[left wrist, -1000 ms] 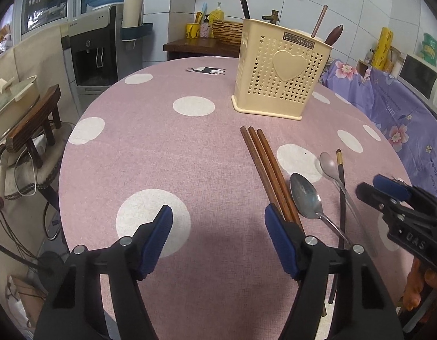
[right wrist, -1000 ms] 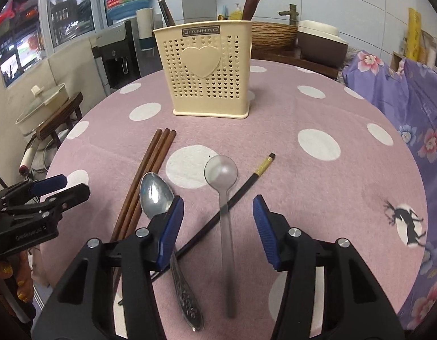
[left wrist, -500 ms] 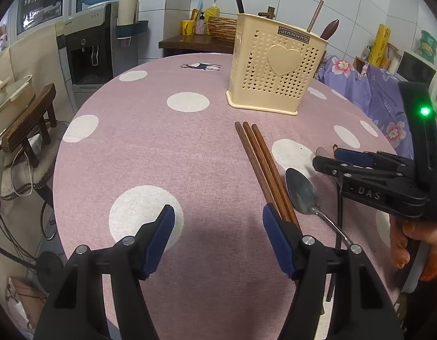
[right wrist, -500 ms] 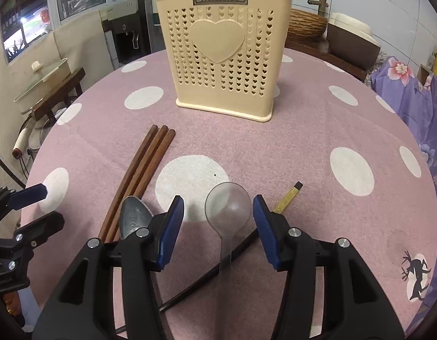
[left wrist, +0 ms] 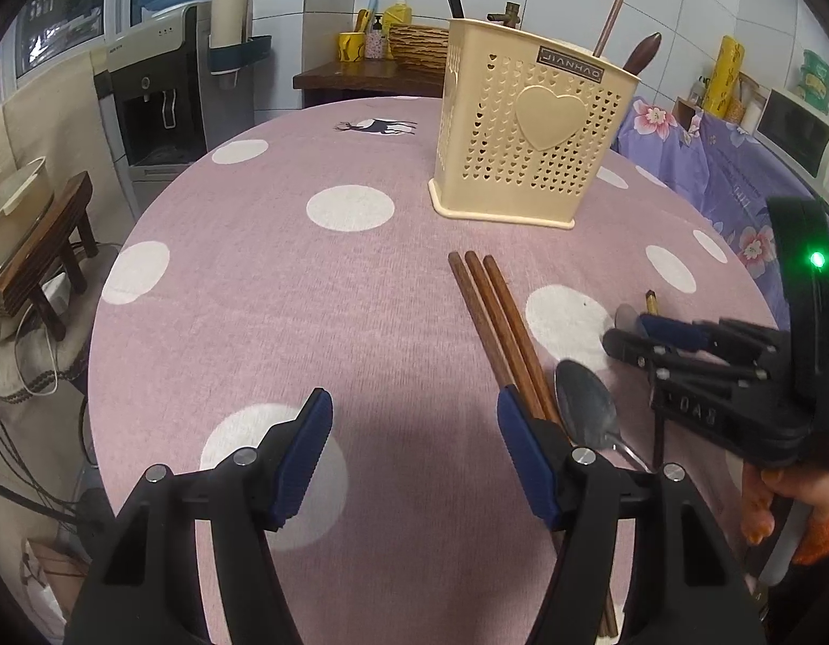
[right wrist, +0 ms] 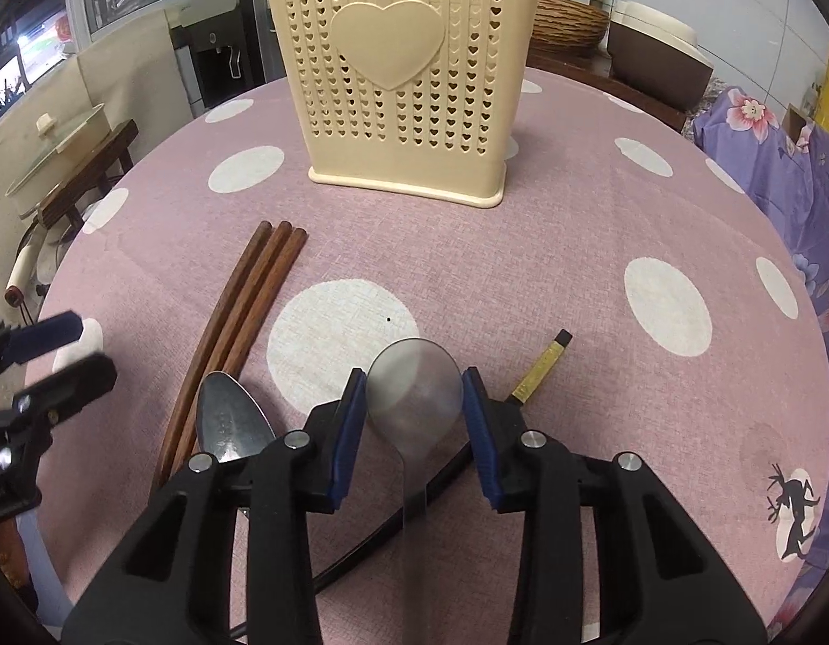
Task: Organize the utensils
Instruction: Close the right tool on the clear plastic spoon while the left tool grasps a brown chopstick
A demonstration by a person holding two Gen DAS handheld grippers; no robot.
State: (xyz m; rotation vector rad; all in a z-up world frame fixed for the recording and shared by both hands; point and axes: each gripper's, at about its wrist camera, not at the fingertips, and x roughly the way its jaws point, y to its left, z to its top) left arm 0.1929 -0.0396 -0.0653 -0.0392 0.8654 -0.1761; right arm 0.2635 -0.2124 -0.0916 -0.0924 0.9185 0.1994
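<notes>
A cream perforated utensil holder [right wrist: 409, 75] stands at the back of the pink dotted table [right wrist: 575, 247]; it also shows in the left wrist view [left wrist: 527, 145]. Three brown chopsticks [right wrist: 242, 333], a metal spoon [right wrist: 231, 419], a clear plastic spoon [right wrist: 417, 387] and a black chopstick with a gold tip [right wrist: 540, 368] lie in front of it. My right gripper [right wrist: 414, 403] has its jaws closed onto both sides of the clear spoon's bowl. My left gripper [left wrist: 411, 430] is open and empty, low over the table beside the brown chopsticks [left wrist: 500, 322].
The holder has several utensils standing in it [left wrist: 607, 21]. A water dispenser [left wrist: 167, 86] and a wooden stool [left wrist: 43, 247] stand to the left off the table. A purple flowered cloth [right wrist: 779, 161] covers furniture on the right.
My right gripper moved forward and down over the clear spoon and its jaws narrowed onto the bowl. My left gripper has barely shifted.
</notes>
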